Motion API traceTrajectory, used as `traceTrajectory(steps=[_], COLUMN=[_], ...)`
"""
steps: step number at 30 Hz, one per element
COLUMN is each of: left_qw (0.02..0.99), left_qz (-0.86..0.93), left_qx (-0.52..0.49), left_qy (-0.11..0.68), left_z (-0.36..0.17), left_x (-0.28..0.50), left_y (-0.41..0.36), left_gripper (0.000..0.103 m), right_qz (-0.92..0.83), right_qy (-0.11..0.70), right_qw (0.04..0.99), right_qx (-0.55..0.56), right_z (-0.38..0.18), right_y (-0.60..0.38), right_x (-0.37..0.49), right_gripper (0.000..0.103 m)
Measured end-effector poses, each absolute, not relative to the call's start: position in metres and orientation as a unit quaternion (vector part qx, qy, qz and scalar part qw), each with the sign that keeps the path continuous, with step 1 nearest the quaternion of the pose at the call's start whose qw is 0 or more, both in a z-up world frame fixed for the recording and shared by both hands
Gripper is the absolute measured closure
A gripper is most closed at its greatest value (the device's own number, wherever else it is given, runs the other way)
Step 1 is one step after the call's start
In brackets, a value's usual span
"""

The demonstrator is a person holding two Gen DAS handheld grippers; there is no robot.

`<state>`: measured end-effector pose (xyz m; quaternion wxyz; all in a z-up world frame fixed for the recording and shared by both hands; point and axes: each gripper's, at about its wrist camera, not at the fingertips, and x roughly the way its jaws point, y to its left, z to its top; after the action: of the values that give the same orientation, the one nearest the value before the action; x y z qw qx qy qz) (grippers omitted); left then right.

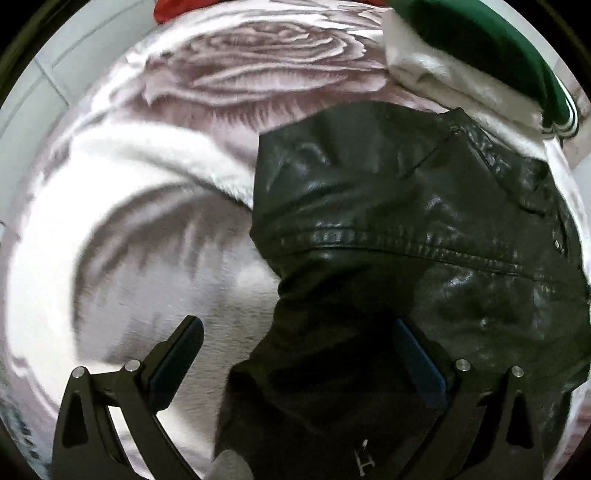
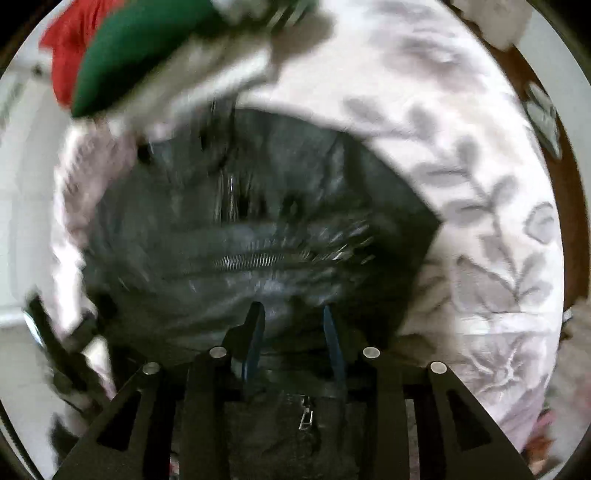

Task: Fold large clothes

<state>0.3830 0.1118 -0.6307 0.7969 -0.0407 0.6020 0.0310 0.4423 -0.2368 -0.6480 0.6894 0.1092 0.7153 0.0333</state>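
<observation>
A black leather jacket (image 1: pixel 406 206) lies on a bed, over a pale blanket with a rose pattern (image 1: pixel 147 206). My left gripper (image 1: pixel 297 332) points down over the jacket's lower left edge. It is wide open, with one finger over the blanket and the other over the leather. In the blurred right wrist view the jacket (image 2: pixel 258 206) fills the middle, a zipper line running across it. My right gripper (image 2: pixel 291 314) hangs over the jacket's near part. A narrow gap shows between its blue pads and nothing is visibly pinched there.
A stack of folded clothes lies beyond the jacket: a white piece (image 1: pixel 443 74), a green one (image 1: pixel 480 37) and a red one (image 1: pixel 173 9). The green piece (image 2: pixel 140 55) also shows at the top left of the right wrist view. A brown bed frame (image 2: pixel 569 206) borders the blanket.
</observation>
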Motion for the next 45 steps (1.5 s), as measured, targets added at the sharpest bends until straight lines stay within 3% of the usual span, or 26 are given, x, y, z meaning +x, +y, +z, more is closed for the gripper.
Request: traceTrajectory(steps=[4,14,25,28,32,34,39,45], left_qw=[0.795,0.800,0.809,0.823,0.832,0.830,0.797,0.746], left_qz=[0.017,-0.005,0.022,0.049,0.082,0.096,0.096,0.048], left_qx=[-0.058,-0.063,-0.038,-0.001,0.066,0.109,0.183,0.279], left_qy=[0.603,0.596,0.586,0.566,0.544,0.539,0.568,0.603], left_z=[-0.635,-0.643,-0.630,-0.606,-0.566,-0.554,-0.545,-0.575], left_x=[0.384,0.389,0.388,0.375,0.340,0.316,0.242,0.138], left_y=[0.116,0.121,0.117,0.105,0.058,0.025,-0.073,-0.219], left_gripper=[0.000,0.000,0.000,0.000,0.000,0.000,0.000,0.000], right_qz=[0.002,-0.008,0.019,0.053,0.113,0.123,0.145,0.116], right_qy=[0.728,0.729,0.741,0.742,0.728,0.733,0.754,0.772], right_qw=[0.683,0.682,0.669,0.663,0.659,0.650,0.627,0.611], right_qx=[0.057,0.060,0.058,0.084,0.151,0.157,0.132,0.135], right_z=[-0.684,-0.701,-0.694,-0.677,-0.643,-0.628,-0.599,-0.599], right_y=[-0.210,-0.217,-0.228,-0.244,-0.285,-0.311,-0.392,-0.499], right_x=[0.443,0.449,0.455,0.456,0.443,0.434,0.397,0.349], right_gripper=[0.068,0.068,0.068,0.062,0.055,0.044,0.038,0.037])
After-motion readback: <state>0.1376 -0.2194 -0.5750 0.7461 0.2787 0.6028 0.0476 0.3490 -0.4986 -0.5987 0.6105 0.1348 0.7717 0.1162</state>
